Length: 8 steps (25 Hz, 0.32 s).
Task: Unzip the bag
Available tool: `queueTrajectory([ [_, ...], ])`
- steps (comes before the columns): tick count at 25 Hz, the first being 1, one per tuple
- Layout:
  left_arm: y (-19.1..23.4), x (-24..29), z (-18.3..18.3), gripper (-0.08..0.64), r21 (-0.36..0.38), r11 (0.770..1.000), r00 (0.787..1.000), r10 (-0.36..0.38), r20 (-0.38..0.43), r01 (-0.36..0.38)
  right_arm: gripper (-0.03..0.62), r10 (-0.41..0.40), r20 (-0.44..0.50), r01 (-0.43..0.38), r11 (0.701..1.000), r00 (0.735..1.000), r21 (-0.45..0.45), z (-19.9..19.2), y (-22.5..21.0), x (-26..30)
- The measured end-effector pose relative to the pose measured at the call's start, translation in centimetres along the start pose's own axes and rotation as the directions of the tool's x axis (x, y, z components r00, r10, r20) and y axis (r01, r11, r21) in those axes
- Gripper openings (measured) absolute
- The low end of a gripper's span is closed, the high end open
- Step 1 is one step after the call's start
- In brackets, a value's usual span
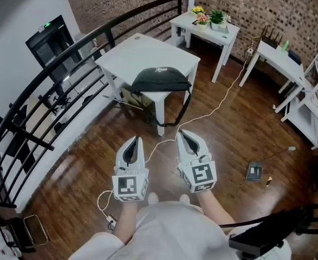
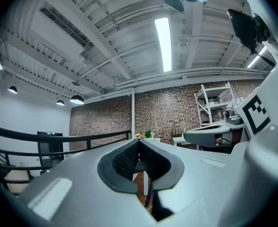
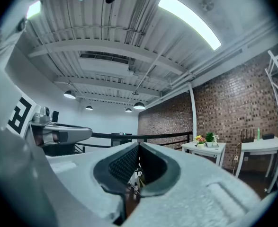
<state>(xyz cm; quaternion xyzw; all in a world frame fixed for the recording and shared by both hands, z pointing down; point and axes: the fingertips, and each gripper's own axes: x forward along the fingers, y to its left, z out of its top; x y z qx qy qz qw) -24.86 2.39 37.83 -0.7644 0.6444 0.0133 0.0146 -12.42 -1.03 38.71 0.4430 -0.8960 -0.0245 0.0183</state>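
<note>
Two grippers, left gripper (image 1: 137,141) and right gripper (image 1: 181,134) side by side, both with jaws pressed together and empty, one black bag (image 1: 161,80) lay well ahead on the near edge of a white table (image 1: 142,50), its one strap (image 1: 183,110) hung down, two more white tables (image 1: 205,26) beyond

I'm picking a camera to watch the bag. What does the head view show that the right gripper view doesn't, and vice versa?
Only the head view: the black bag on the white table, strap hanging off its edge, and a white cable across the wooden floor. Only the right gripper view: the ceiling light strip and pendant lamps. Both: the side table with potted flowers, and the left claw and right claw, shut and empty.
</note>
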Motion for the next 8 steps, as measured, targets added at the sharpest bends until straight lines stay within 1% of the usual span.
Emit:
queueTrajectory([
  [8, 1.1, -0.4, -0.8, 0.018, -0.012, 1.000, 1.000, -0.026, -0.006, 0.025, -0.009, -0.018, -0.027, 0.018, 1.000, 0.999, -0.004, -0.7, 1.4, 0.9],
])
